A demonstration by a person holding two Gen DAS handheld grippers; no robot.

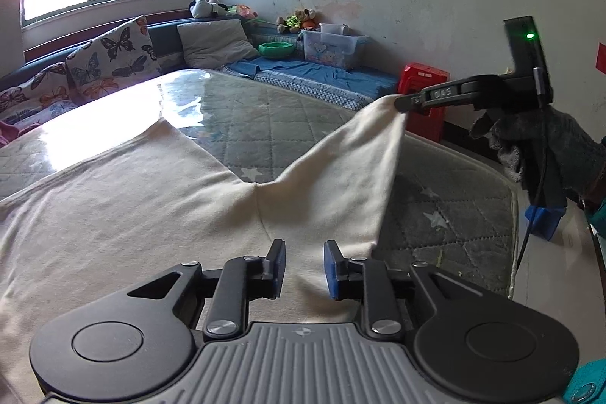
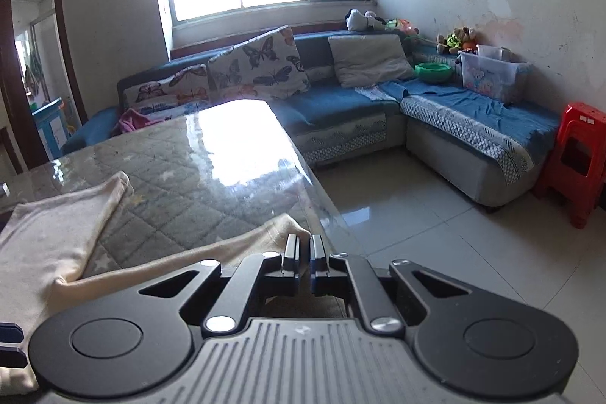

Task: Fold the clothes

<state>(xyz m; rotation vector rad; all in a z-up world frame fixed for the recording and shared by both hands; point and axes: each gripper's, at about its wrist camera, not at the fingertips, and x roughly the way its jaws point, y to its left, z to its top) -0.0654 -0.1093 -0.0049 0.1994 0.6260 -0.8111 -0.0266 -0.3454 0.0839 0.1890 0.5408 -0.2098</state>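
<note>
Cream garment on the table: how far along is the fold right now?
Early. Done: the cream garment is laid out on the quilted table, the far part flat. In hand: the right gripper is shut on one corner, lifted clear of the table so the cloth tents up. The left gripper is open over the near edge, holding nothing. Left: no completed fold shows yet; the lifted corner must still be carried across and laid down.

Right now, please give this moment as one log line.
step: fold clothes | left gripper: open, above cream garment | right gripper: shut on garment corner, lifted | surface: quilted table
</note>
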